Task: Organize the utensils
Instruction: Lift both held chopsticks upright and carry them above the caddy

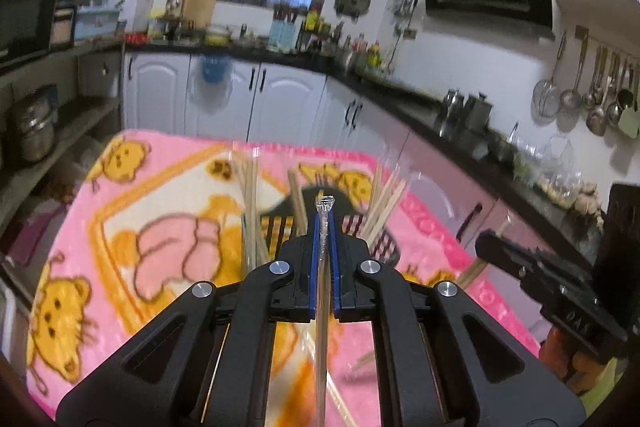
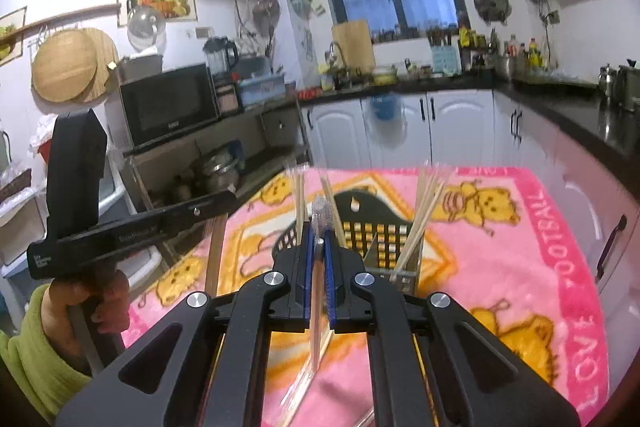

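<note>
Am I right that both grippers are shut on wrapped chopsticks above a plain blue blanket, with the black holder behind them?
Not quite: the blanket is pink with cartoon bears, as the right wrist view shows. The left gripper and right gripper are each shut on wrapped chopsticks, with the black holder behind.

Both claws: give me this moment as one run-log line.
left claw: shut on wrapped chopsticks | right claw: shut on wrapped chopsticks | caddy: on pink blanket, chopsticks inside

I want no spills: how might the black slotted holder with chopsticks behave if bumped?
The holder looks like thin plastic, so probably light. Chopsticks lean out above its rim, so it may tip. The fleecy blanket beneath likely resists sliding.
</note>
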`<state>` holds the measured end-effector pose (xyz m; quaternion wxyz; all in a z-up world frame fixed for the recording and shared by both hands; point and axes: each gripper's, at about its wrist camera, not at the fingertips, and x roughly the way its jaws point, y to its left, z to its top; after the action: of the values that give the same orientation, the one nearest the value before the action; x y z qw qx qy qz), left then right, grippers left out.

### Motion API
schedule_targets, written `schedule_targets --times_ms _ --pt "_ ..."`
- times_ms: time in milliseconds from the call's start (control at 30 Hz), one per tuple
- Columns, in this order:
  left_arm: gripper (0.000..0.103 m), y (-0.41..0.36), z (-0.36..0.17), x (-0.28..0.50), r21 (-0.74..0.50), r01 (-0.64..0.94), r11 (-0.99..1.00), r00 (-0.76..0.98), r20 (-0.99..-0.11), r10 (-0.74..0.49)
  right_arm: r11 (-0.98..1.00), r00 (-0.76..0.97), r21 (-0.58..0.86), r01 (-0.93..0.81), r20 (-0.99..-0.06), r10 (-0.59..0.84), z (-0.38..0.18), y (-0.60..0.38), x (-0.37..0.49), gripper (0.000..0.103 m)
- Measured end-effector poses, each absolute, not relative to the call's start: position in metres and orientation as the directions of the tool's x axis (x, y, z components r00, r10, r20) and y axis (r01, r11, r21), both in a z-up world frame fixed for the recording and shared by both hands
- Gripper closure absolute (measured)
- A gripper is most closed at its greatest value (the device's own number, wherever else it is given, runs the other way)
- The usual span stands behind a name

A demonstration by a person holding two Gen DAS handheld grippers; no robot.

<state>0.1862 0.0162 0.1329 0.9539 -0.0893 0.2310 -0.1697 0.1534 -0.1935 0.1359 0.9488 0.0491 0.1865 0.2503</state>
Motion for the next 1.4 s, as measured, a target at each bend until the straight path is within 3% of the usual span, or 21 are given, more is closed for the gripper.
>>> schedule_targets --times_ms 433,900,1400 --pt "0.101 -0.003 0.192 0.195 -0.196 0.265 0.944 0.924 -0.227 -0.307 0.888 0.863 0.169 -0.428 -0.215 0.457 0.167 -0.212 0.149 0.097" --pt "0.101 -0.003 0.216 0.228 -0.194 0.193 0.962 0.966 -0.137 -0.221 0.906 0.897 0.146 -0.397 -0.147 0.416 0.193 -0.22 0.17 0.097" --pt "0.101 0.004 0.205 0.262 -0.184 0.103 0.978 0.99 -0.08 -0.12 0.926 0.929 0.155 -0.344 -0.087 0.359 0.192 -0.223 0.208 0.097"
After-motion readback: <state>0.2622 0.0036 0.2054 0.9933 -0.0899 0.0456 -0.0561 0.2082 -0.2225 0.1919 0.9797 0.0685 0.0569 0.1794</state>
